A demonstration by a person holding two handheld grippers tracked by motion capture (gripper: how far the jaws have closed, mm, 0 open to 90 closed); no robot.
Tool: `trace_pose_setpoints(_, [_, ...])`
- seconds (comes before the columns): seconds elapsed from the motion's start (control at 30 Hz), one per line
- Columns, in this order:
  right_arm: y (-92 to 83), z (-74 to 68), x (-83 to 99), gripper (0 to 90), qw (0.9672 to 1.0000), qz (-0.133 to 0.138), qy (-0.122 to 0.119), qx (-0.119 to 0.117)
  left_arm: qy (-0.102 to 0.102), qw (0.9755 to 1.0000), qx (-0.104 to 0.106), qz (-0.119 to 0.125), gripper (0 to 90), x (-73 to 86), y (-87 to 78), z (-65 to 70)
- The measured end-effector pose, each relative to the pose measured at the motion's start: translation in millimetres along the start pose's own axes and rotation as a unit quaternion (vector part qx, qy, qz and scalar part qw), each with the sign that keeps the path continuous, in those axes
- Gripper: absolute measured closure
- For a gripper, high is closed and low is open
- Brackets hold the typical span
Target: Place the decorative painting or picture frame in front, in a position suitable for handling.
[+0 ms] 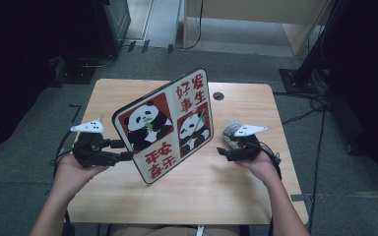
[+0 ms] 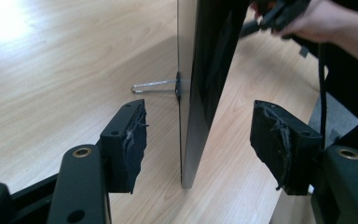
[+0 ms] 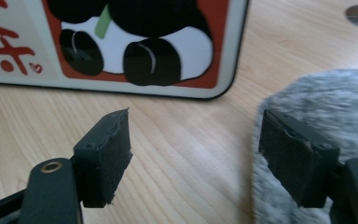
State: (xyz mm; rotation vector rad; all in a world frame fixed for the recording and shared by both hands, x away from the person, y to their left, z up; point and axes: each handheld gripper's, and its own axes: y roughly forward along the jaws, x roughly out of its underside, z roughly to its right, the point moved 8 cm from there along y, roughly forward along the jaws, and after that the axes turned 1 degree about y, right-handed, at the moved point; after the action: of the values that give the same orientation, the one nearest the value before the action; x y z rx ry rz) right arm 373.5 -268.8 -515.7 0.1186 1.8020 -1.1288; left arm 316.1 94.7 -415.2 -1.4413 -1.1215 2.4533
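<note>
Panda board [image 1: 170, 125] stands upright mid-table on its wire prop [image 2: 154, 86] w/ its edge between the spread jaws of left gripper [image 1: 120, 150] (pads not touching, prob. lining up to steady it), while right gripper [image 1: 225, 150] hangs unclenched, empty, beside grey fluffy thing [image 3: 321, 107].

A panda-printed board [image 1: 166, 125] with red panels and red characters stands upright on its edge, propped by a wire stand [image 2: 154, 85]; a grey fluffy cloth [image 3: 317, 102] lies beside it.
</note>
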Motion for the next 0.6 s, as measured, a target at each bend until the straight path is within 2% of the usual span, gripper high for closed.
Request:
trace_pose_setpoints(0.27, [-13.7,22.1,-5.8,31.1,0.9993,0.014,0.019,0.029,0.001,1.0000,0.006,0.005,37.2,3.6,5.2,-0.2])
trace_pose_setpoints(0.3, [-14.6,25.3,-6.2,31.6,0.9990,0.012,0.020,0.039,-0.001,1.0000,0.006,0.005,37.4,4.3,6.4,-0.9])
trace_pose_setpoints(0.47, [-15.2,44.8,-6.6,34.3,0.9976,0.010,0.035,0.059,-0.001,1.0000,0.008,0.003,38.0,7.0,11.8,-3.0])
trace_pose_setpoints(0.6, [-9.2,59.0,-4.1,35.3,0.9961,0.002,0.049,0.074,-0.004,0.9999,0.012,0.003,38.7,7.3,14.7,-3.3])
